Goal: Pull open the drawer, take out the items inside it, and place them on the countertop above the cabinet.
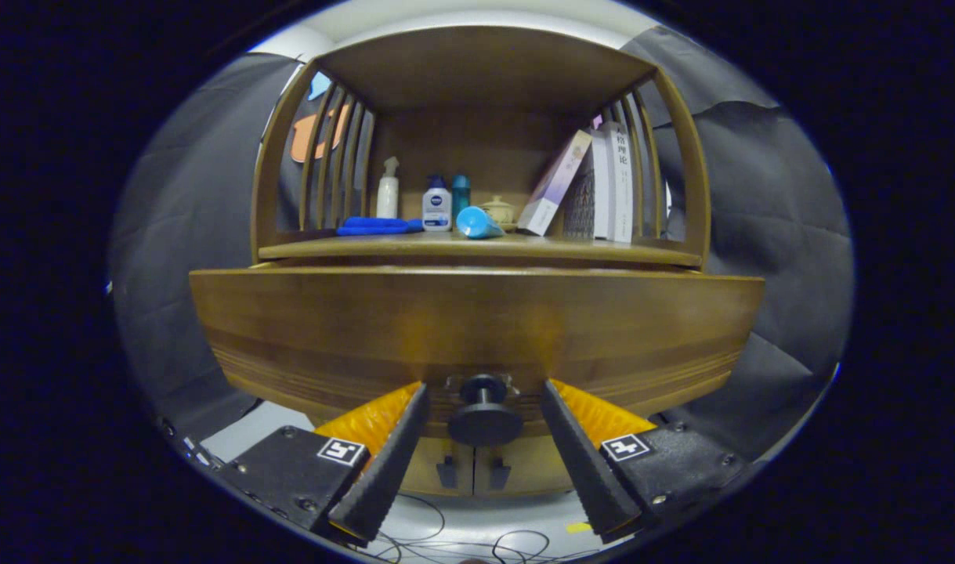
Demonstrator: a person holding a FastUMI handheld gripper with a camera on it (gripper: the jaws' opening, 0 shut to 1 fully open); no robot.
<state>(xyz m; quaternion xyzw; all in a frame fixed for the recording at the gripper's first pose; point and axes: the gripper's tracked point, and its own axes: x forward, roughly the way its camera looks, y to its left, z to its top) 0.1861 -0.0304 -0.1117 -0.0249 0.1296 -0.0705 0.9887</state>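
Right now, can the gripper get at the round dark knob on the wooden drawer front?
Probably yes: the gripper is open, the round dark knob sits between its fingers, nothing in between.

Items I am logging, left to right, far end:
1. White spray bottle (388, 188), standing upright.
2. White bottle with blue cap (436, 205), standing just right of it.
3. Teal bottle (461, 192), standing behind item 2.
4. Small lidded ceramic pot (498, 210), sitting farther right.
5. Pale book (554, 184), leaning right against upright books (612, 184).
6. Dark cables (446, 540), lying looped on the near floor.
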